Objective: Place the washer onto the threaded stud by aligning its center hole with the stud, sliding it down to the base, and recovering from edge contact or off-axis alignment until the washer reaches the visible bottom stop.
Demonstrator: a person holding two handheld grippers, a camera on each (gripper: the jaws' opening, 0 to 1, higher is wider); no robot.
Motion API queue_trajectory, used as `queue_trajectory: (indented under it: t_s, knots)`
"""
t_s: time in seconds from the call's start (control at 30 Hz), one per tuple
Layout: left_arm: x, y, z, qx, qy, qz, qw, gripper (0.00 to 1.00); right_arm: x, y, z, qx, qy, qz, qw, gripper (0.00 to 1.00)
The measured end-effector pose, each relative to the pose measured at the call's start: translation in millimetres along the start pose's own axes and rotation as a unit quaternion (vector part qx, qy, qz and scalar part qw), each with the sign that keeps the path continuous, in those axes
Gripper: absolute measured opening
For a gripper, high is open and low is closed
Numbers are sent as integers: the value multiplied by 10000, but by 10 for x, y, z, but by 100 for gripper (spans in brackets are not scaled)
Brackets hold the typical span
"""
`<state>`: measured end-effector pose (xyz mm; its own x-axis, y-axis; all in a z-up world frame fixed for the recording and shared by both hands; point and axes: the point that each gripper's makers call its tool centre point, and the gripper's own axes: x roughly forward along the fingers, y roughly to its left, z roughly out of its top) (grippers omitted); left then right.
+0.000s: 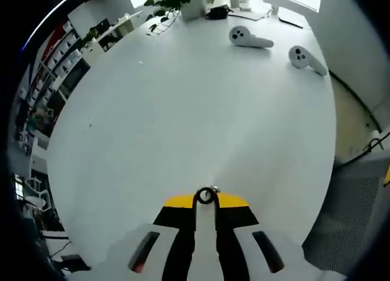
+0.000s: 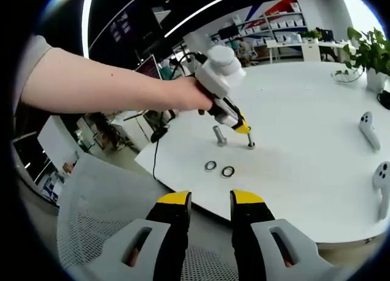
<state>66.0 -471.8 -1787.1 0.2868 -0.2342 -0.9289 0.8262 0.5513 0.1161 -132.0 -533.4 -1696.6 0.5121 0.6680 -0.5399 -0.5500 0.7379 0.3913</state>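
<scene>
My left gripper (image 1: 206, 205) is shut on a small metal washer (image 1: 206, 195), held at its yellow jaw tips just above the white table (image 1: 183, 110). In the right gripper view a hand holds that left gripper (image 2: 242, 127) with its tips right over a thin upright stud (image 2: 250, 144). A thicker metal stud (image 2: 219, 136) stands a little to the left of it. Two loose washers (image 2: 210, 166) (image 2: 228, 170) lie flat on the table nearer to me. My right gripper (image 2: 210, 199) hangs off the table's near edge, open with nothing between its jaws.
Two white hand controllers (image 1: 250, 38) (image 1: 306, 58) lie at the far side of the table, and a potted plant (image 1: 192, 7) stands behind them. A grey mesh chair (image 2: 91, 220) sits below the table edge by my right gripper.
</scene>
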Motion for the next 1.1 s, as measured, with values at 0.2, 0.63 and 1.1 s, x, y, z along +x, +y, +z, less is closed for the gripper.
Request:
queue_trajectory:
  t_s: [0.2,0.63,1.1]
  knots:
    - [-12,-34,-28,133,109,-62,9998,8,0,1,4,-7,-13,2,10000,28]
    - [231,-74,-158,241,461,-166,9985,8,-3,-14,8,12,-29,-31,10000,28]
    - [409,-150,-272,301,617,-247,9973,9,-11,-41,8,55,-45,-105,9999,28]
